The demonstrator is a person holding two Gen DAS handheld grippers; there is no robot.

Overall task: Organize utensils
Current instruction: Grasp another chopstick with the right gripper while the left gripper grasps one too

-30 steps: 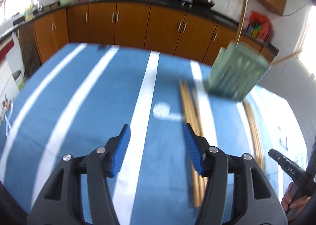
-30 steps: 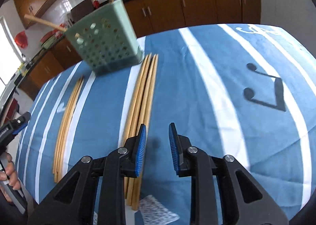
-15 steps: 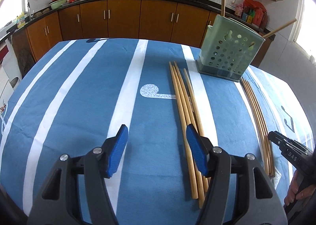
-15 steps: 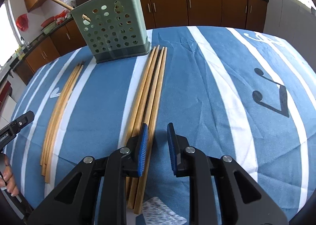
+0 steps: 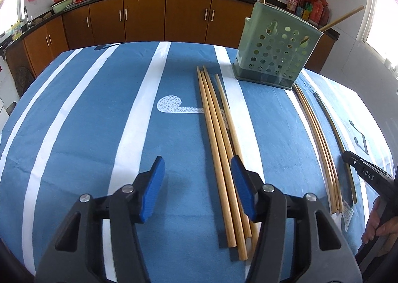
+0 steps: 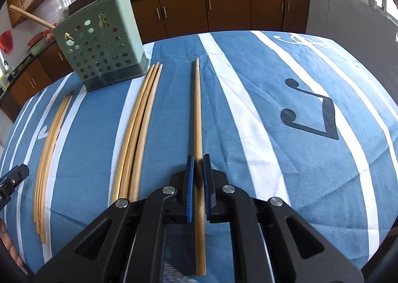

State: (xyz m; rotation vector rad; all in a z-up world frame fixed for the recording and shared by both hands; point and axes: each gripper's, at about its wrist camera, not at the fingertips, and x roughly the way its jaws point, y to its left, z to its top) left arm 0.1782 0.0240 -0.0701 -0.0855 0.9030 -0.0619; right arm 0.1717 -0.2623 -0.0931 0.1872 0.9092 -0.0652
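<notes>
counter (image 6: 286,64) carries holder (image 6: 104,54) far-left of right gripper (image 6: 198,178). its fingers clenched on chopstick (image 6: 197,114), long axis straight ahead. left gripper (image 5: 197,188) closing, nothing pinched, left pile (image 5: 219,148) by its right finger.

Blue tablecloth (image 5: 74,134) with white stripes; pale green holder (image 5: 276,59); tan chopsticks (image 5: 219,158)

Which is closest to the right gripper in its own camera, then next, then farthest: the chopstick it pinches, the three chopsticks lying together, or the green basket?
1. The single chopstick, pinched in the right gripper.
2. The bundle of three chopsticks, lying on the cloth just left of it.
3. The green basket, farthest, up at the back left.
</notes>
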